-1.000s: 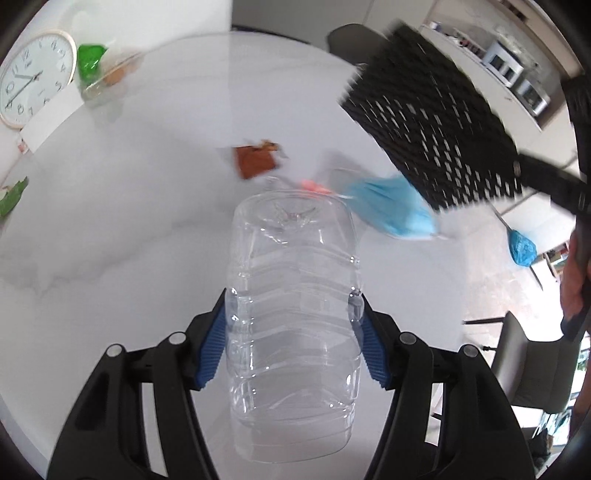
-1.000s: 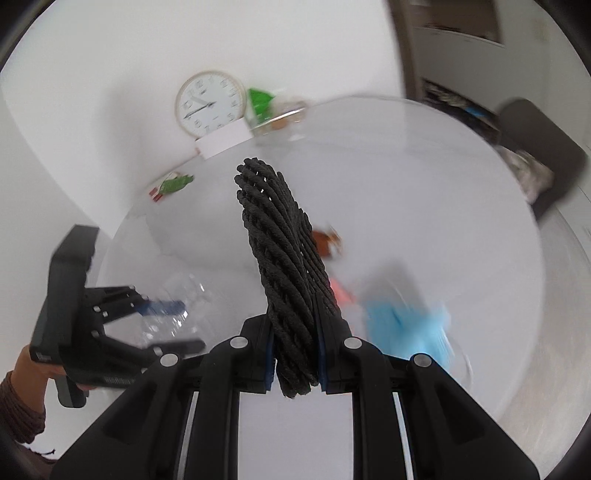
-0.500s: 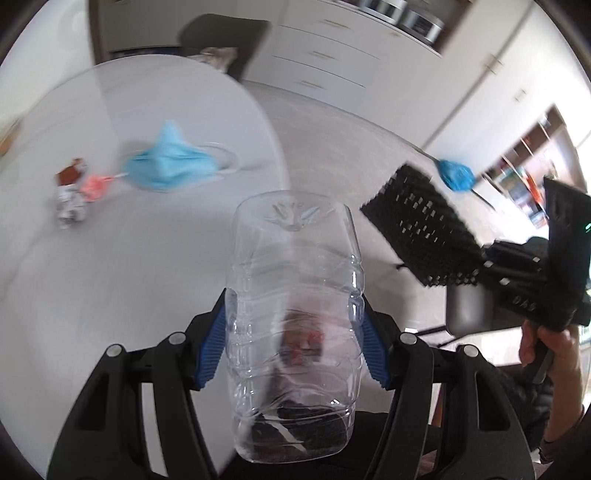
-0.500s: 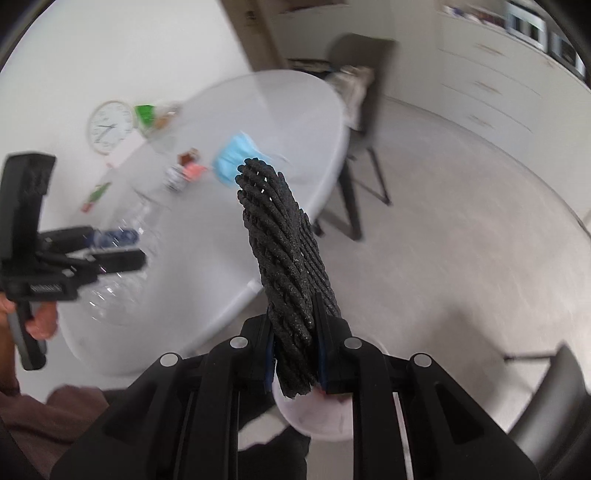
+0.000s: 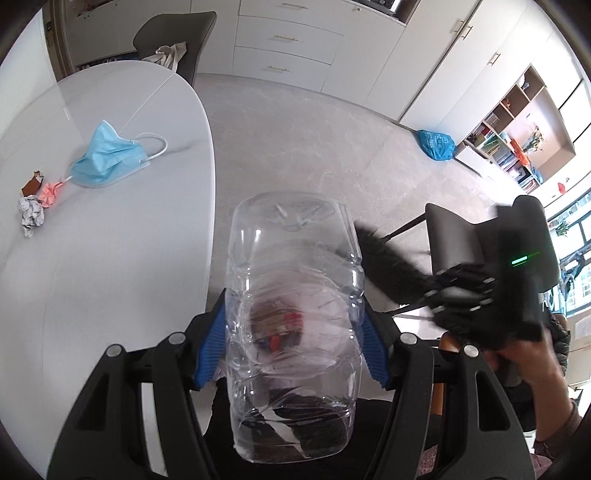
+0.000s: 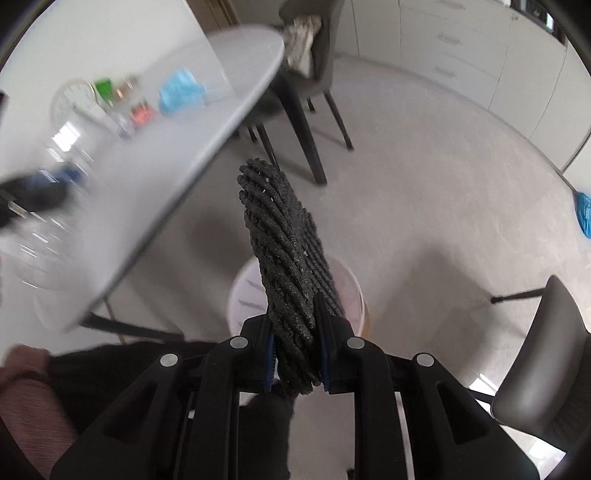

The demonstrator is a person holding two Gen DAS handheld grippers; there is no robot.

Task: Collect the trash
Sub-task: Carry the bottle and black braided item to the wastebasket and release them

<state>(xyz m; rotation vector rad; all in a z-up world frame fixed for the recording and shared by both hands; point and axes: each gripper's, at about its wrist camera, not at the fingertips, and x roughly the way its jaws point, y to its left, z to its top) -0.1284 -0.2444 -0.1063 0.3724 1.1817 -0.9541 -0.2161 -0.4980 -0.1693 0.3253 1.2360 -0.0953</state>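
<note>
My left gripper [image 5: 291, 347] is shut on a clear crushed plastic bottle [image 5: 291, 314], held off the table's edge above the floor. My right gripper [image 6: 297, 354] is shut on a folded black mesh mat [image 6: 284, 254] and holds it over a white trash bin [image 6: 243, 295] on the floor. The right gripper and mat also show blurred in the left wrist view [image 5: 391, 266]. On the white table [image 5: 110, 240] lie a blue face mask [image 5: 107, 158], a pink scrap [image 5: 48, 194], a crumpled grey wrapper [image 5: 31, 218] and a brown wrapper [image 5: 31, 182].
Dark chairs stand at the table's far end [image 5: 173, 33] and at the right [image 6: 546, 354]. A blue bag [image 5: 436, 144] lies on the floor by the cabinets. A clock [image 6: 72, 103] and green items [image 6: 103, 88] sit at the table's back.
Both grippers have swung away from the table toward the floor. The mat now hangs over the bin; the bottle has moved past the table edge.
</note>
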